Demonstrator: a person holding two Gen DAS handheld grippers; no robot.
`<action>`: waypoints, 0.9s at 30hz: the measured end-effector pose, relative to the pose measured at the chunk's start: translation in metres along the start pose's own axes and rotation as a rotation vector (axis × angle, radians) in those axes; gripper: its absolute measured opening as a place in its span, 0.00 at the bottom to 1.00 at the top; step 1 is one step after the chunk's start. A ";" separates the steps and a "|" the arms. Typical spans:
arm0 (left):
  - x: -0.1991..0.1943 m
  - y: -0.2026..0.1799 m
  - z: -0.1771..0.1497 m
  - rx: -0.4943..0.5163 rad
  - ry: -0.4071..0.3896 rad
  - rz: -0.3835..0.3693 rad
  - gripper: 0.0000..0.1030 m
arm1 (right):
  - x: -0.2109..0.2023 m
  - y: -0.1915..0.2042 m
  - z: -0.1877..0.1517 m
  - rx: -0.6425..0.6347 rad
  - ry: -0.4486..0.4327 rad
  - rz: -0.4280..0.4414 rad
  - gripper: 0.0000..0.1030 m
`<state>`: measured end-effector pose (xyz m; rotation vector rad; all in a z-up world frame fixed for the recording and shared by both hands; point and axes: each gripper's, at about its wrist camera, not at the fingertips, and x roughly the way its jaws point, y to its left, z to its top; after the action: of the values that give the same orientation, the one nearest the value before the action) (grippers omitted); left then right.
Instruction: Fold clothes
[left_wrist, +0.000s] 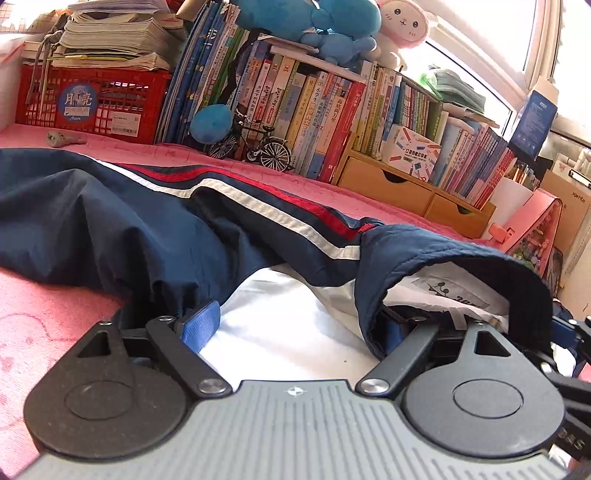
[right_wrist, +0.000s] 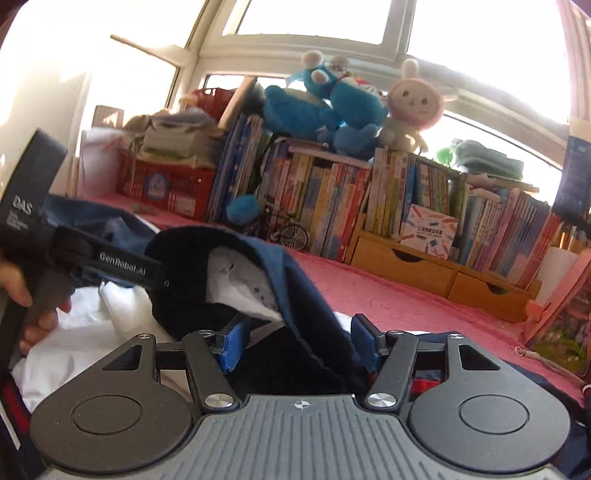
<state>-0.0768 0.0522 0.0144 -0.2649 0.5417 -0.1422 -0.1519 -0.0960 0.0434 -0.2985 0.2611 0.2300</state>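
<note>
A navy jacket (left_wrist: 110, 221) with red and white stripes and a white lining (left_wrist: 280, 317) lies spread on a pink bedspread (left_wrist: 44, 314). My left gripper (left_wrist: 301, 326) stands open and low over the lining. Its left blue pad (left_wrist: 201, 326) is bare, while its right finger is hidden under the raised navy collar (left_wrist: 461, 254). In the right wrist view, my right gripper (right_wrist: 297, 345) is open with a fold of the navy collar (right_wrist: 280, 280) between its blue pads (right_wrist: 232, 347), which do not press on it. The left gripper's black body (right_wrist: 122, 267) reaches into the collar, held by a hand (right_wrist: 37, 317).
Along the far side stand a red crate (left_wrist: 92, 103) under stacked papers, rows of books (left_wrist: 314, 110), a model bicycle (left_wrist: 255, 147) and wooden drawers (left_wrist: 388, 184). Plush toys (left_wrist: 314, 22) sit on top, below a bright window. A pink stand (left_wrist: 532, 229) leans at right.
</note>
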 end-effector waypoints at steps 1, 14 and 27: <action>0.000 0.000 0.000 -0.002 0.000 0.000 0.85 | 0.006 0.005 -0.002 -0.002 0.010 -0.038 0.35; -0.006 -0.091 0.008 0.506 -0.237 0.083 0.96 | -0.035 0.030 -0.019 -0.192 -0.223 -0.305 0.07; -0.003 -0.057 0.022 0.329 -0.238 0.293 0.57 | -0.004 0.013 -0.022 -0.044 -0.017 -0.237 0.12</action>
<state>-0.0714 0.0027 0.0502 0.1192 0.3086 0.0844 -0.1639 -0.0915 0.0207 -0.3678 0.2024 0.0046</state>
